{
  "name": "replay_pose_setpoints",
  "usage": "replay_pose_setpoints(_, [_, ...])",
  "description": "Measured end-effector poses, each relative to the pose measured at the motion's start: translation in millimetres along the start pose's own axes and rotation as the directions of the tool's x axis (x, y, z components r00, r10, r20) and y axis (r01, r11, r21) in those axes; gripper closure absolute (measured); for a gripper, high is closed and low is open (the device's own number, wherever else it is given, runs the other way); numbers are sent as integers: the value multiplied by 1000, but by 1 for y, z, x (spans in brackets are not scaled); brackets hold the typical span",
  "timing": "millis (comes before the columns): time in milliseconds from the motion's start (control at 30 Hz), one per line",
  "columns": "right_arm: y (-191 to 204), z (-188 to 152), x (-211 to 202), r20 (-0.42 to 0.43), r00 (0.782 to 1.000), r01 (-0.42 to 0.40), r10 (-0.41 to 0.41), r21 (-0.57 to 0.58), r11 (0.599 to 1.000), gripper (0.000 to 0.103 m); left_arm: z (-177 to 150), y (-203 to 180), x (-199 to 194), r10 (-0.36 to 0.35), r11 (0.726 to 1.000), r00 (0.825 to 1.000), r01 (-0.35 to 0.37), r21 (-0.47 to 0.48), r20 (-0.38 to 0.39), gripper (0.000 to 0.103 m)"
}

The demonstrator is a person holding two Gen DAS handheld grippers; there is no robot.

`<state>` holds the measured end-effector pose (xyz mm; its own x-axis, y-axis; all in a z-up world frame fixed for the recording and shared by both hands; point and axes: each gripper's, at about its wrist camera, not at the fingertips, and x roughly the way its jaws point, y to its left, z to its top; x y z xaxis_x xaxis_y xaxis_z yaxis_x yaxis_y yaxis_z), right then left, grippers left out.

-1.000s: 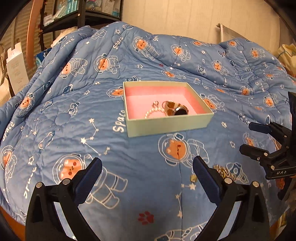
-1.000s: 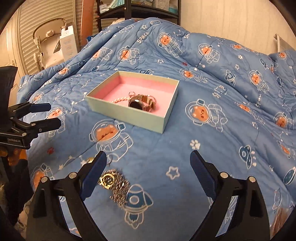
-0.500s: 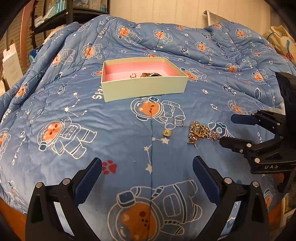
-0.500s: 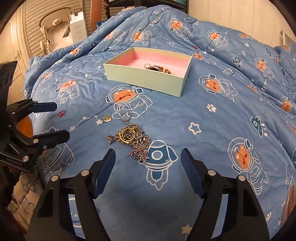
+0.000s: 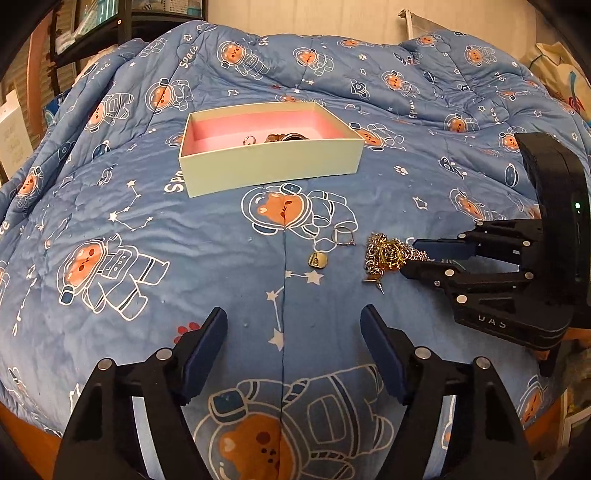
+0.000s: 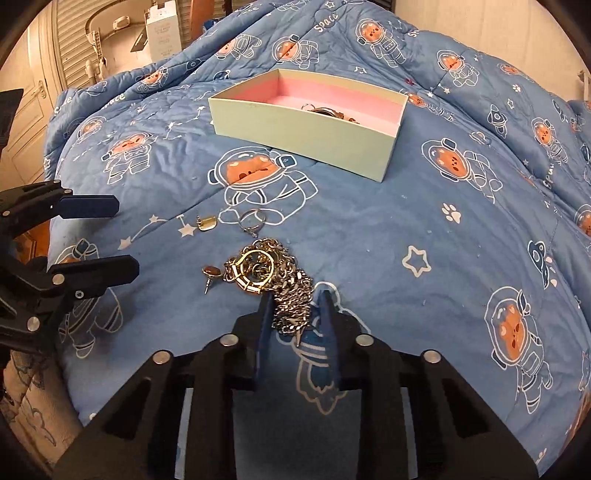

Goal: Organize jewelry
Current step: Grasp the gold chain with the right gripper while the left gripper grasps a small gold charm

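Note:
A pale green box with a pink lining (image 5: 269, 168) (image 6: 303, 127) sits on the blue quilt and holds a ring and a watch. A heap of silver chain with a gold ring pendant (image 6: 271, 282) (image 5: 388, 253) lies in front of it. My right gripper (image 6: 295, 314) (image 5: 419, 256) has closed its jaws around the chain's near end. A small ring (image 6: 252, 220), a gold charm (image 6: 207, 222) (image 5: 318, 260) and a stud earring (image 6: 211, 275) lie beside the chain. My left gripper (image 5: 293, 334) (image 6: 110, 236) is open and empty, hovering left of the heap.
The blue astronaut quilt (image 5: 110, 229) covers the whole bed and rises in folds behind the box. A dark shelf unit (image 5: 110, 29) stands at the back left. A white carton (image 6: 162, 33) and louvred doors are beyond the bed's left edge.
My right gripper has moved forward and closed onto the chain heap. My left gripper has narrowed a little and come closer to the jewelry.

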<state>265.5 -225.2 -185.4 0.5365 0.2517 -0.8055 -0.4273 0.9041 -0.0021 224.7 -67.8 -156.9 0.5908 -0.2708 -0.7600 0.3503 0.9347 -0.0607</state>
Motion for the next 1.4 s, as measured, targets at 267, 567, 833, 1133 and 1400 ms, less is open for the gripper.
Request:
replay_pose_setpoints(267, [-12, -8, -9, 3, 999, -34, 34, 69, 997, 88, 11, 1, 17, -24, 999, 999, 25, 31, -27, 52])
replay_pose_setpoints(567, [-13, -11, -10, 2, 999, -35, 35, 88, 995, 89, 30, -7, 38, -46, 995, 998, 50, 86, -51, 67])
replay_pose_setpoints(833, [-12, -10, -11, 4, 999, -34, 34, 103, 994, 89, 35, -18, 51, -48, 992, 997, 54, 116, -55, 89])
replay_pose_setpoints(1133, [-9, -4, -23, 31, 999, -41, 38, 105, 994, 91, 31, -12, 39, -86, 994, 996, 88, 69, -31, 91])
replay_pose_setpoints(1400, [-4, 7, -47, 69, 996, -68, 61, 94, 993, 92, 32, -12, 16, -98, 994, 995, 98, 46, -3, 91])
